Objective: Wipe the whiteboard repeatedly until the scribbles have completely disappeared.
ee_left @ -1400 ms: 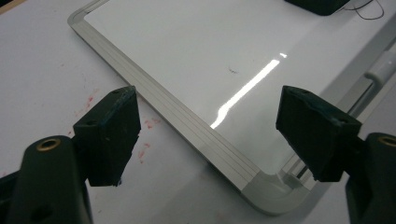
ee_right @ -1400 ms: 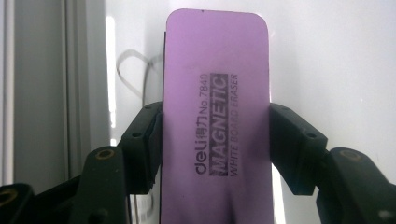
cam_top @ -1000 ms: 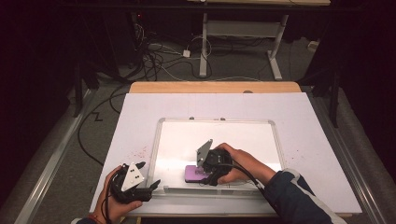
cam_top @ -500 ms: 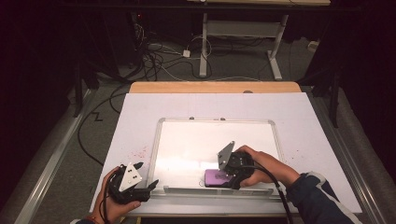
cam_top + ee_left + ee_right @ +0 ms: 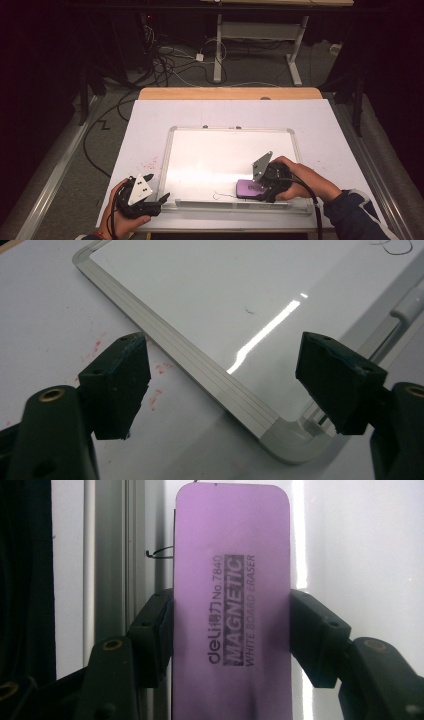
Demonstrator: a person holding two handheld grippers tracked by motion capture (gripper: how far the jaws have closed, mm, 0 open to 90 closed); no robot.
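1. The right gripper (image 5: 264,189) clamps a purple magnetic whiteboard eraser (image 5: 232,605) by its long sides, both pads pressed against it.
2. The eraser lies flat on the whiteboard (image 5: 220,155), near the board's lower right, close to the near frame edge.
3. A thin black pen scribble (image 5: 218,196) sits just left of the eraser.
4. The left gripper (image 5: 159,200) rests at the board's near left corner, jaws spread wide with nothing between them, one jaw over the white table cover (image 5: 150,120).
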